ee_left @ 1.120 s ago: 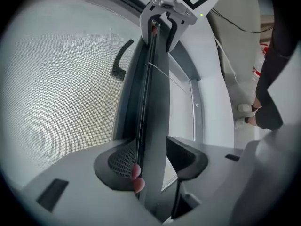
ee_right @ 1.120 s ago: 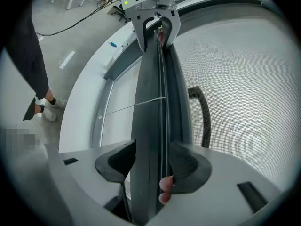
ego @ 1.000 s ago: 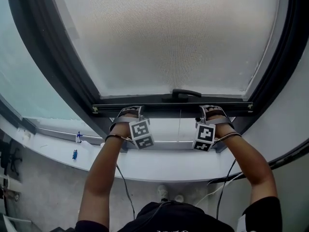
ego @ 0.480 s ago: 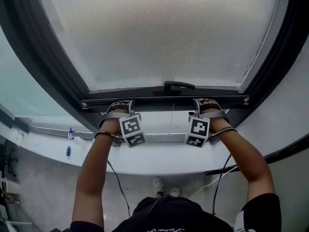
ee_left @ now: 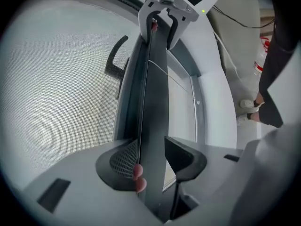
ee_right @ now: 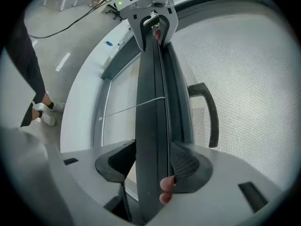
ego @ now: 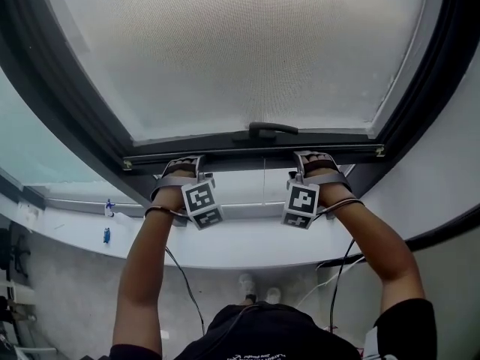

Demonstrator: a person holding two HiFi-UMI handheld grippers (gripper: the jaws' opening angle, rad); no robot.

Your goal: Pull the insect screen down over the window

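Clamping the screen (ego: 240, 51) by its bar (ego: 255, 156) with both grippers.
The left gripper (ee_left: 151, 157), its jaws just now closing tighter, and the right gripper (ee_right: 153, 161) each grasp the flat dark bar, low inside the black frame (ego: 71, 107), with a clear gap above the white sill (ego: 247, 250). Fine grey mesh fills the screen. Only the gripper views show the dimpled pads (ee_left: 123, 158).

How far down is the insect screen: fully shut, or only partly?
Partly down: the screen ends at its bar, above the sill, with an uncovered gap between.
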